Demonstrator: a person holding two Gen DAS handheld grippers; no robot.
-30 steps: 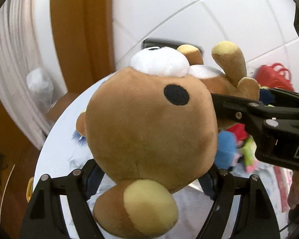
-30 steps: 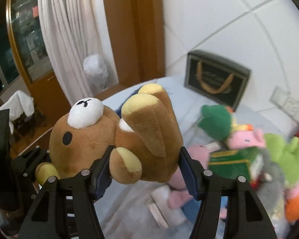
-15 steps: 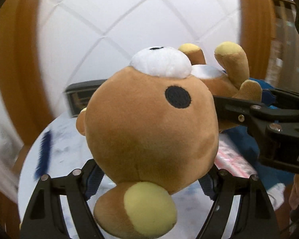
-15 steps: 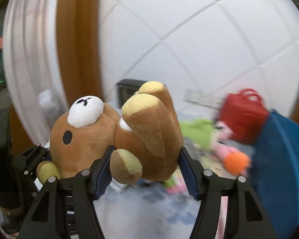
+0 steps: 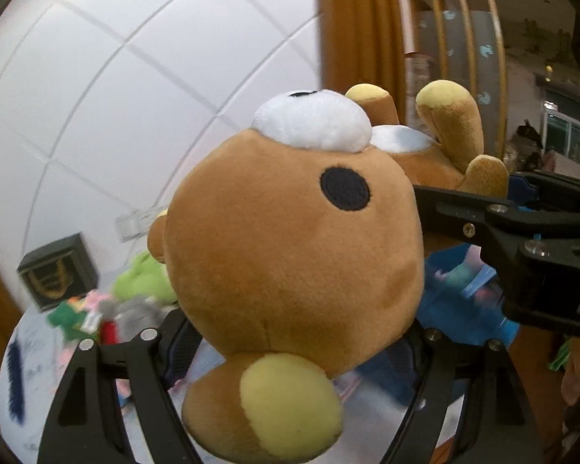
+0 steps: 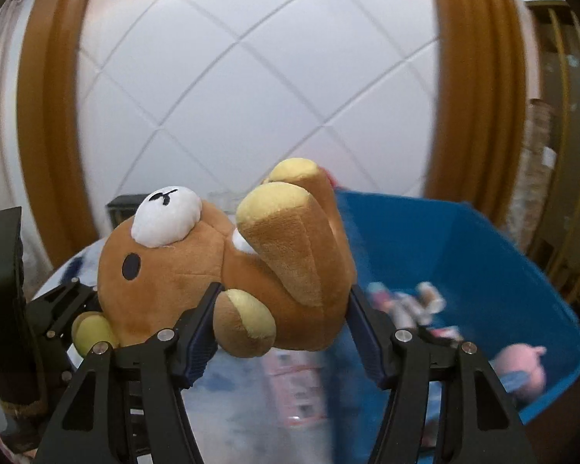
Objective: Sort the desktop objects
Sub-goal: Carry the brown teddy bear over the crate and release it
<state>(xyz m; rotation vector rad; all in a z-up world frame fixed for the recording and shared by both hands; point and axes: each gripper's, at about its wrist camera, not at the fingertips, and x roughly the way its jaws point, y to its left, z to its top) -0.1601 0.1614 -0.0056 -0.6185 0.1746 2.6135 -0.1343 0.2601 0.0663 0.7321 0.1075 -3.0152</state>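
Sorting was partway done. The bear, a soft brown plush with pale yellow paw pads and a white snout, hung in the air, gripped at the head by the left tool and at the body by the right tool. The blue bin, smooth-walled, already held a pink toy and small items. Other plush toys remained heaped on the white surface.

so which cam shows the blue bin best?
Right wrist: the blue bin shows its open inside, with toys in it. Left wrist shows only blue slivers behind the teddy bear.
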